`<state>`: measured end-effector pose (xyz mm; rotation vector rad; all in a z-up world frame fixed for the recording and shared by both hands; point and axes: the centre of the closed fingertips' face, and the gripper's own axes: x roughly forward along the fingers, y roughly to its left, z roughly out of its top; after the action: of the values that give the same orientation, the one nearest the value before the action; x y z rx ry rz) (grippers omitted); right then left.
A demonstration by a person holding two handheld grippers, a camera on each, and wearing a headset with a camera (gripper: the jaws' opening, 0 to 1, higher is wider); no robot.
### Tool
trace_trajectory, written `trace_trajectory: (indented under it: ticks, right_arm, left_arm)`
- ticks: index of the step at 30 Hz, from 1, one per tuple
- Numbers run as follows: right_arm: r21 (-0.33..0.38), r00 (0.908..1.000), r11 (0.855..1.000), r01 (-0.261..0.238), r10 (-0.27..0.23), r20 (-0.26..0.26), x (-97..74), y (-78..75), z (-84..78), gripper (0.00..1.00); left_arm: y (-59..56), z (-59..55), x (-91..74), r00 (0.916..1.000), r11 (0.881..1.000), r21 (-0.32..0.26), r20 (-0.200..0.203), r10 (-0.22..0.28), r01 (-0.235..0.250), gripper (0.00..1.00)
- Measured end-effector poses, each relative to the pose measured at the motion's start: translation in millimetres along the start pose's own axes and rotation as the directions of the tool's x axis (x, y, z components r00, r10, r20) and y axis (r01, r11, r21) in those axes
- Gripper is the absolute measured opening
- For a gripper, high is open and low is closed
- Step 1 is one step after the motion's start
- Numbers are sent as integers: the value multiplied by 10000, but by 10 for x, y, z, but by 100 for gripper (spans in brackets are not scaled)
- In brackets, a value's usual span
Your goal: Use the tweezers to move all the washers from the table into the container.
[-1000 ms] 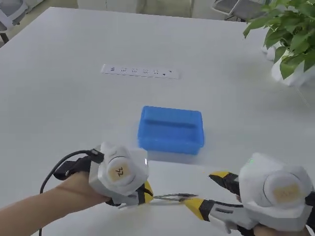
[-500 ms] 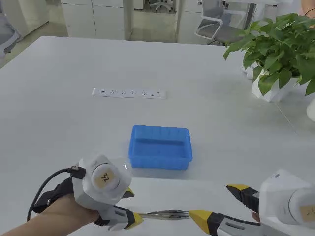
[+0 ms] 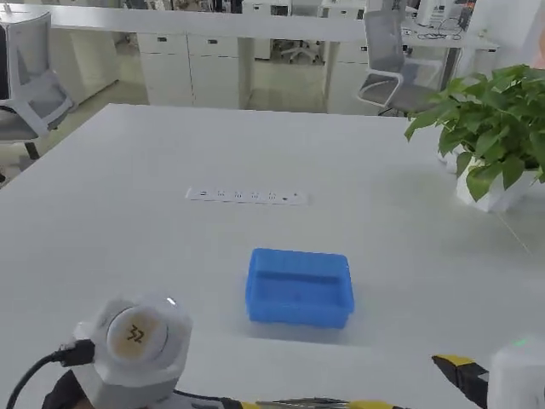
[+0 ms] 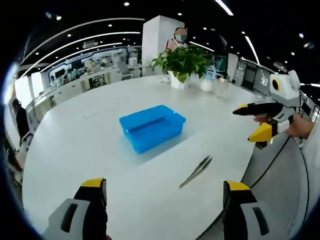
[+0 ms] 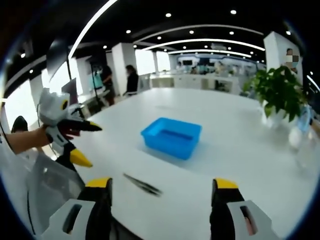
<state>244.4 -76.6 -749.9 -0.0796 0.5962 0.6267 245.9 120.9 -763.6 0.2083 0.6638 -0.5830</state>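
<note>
open office behind, big white worktop (image 3: 128,187) up front. power strip (image 3: 247,197) sits beyond the blue container (image 3: 300,287), potted plant (image 3: 490,141) off by the right edge, both well apart from it. container's inside just looks blue to me. tweezers (image 4: 196,171) lie flat near the front edge, between my left gripper (image 4: 164,185) and right gripper (image 5: 162,183), both spread wide, holding nothing.

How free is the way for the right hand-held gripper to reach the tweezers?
Probably yes, it looks free: the right hand-held gripper, jaws open, faces the tweezers lying on bare table, nothing between.
</note>
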Motion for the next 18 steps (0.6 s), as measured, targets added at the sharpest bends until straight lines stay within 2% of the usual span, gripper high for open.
trace_trajectory:
  ticks: [1, 2, 3, 4, 6, 8, 10, 13, 18]
  right_arm:
    - [4, 10000, 10000, 69, -69, 0, -4, -15, -3, 85]
    - [80, 9999, 9999, 129, -129, -2, -6, -28, -9, 87]
    - [255, 9997, 9994, 246, -247, 18, -8, -47, -13, 90]
    - [326, 9996, 9990, 290, -291, 47, -8, -55, -11, 94]
    - [397, 9991, 9984, 411, -415, 102, -13, -66, -2, 96]
    - [380, 9977, 9974, 615, -624, 244, -24, -88, 20, 99]
    - [460, 9966, 9960, 761, -775, 286, -33, -110, 18, 99]
    - [530, 9963, 9953, 816, -830, 233, -32, -128, 1, 99]
    - [504, 9969, 9958, 761, -769, 139, -17, -111, -2, 99]
  left_arm:
    - [34, 0, -46, 9995, 9995, 37, 93, 300, -300, 99]
    - [31, 2, -83, 9992, 9993, -14, 179, 364, -364, 99]
    - [59, 21, -135, 9971, 9976, -278, 403, 642, -631, 99]
    - [68, 42, -166, 9957, 9965, -461, 586, 720, -694, 99]
    - [96, 56, -239, 9928, 9927, -859, 771, 917, -850, 99]
    - [139, 50, -287, 9910, 9898, -997, 767, 1096, -1018, 99]
    - [212, 80, -345, 9836, 9833, -1172, 981, 1511, -1394, 99]
    - [254, 110, -383, 9793, 9785, -1457, 1189, 1638, -1459, 99]
    - [281, 105, -384, 9767, 9773, -1324, 1156, 1808, -1652, 99]
